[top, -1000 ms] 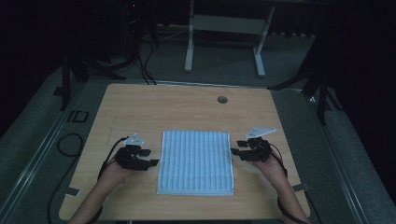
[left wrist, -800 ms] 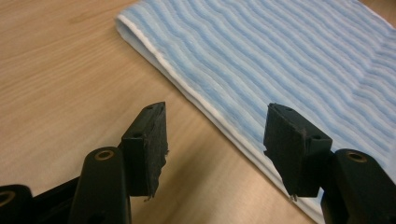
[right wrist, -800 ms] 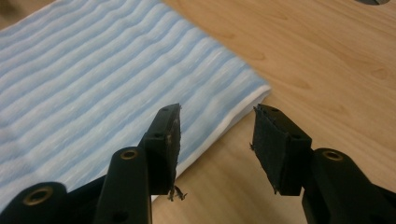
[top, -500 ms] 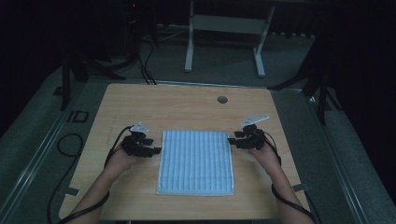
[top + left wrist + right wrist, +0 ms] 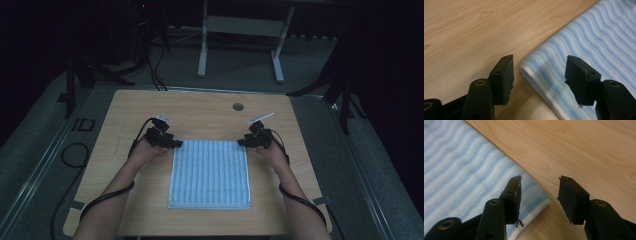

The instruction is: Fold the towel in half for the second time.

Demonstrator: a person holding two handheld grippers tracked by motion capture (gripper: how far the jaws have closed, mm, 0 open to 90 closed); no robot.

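cloth: light-blue striped rectangular towel [image 5: 209,173] flat mid light wooden surface [image 5: 200,112], unmoved | left tool [image 5: 172,144]: jaws apart, nothing gripped, moved up from beside towel's left edge to far-left corner, straddling it | right tool [image 5: 244,142]: jaws apart, nothing gripped, advanced likewise to far-right corner

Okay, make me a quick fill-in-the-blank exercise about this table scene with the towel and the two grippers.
1. The striped towel lies flat on a ____ table.
2. The left gripper has its jaws ____.
3. The right gripper sits at a ____ of the towel.

Missing words: wooden; open; corner
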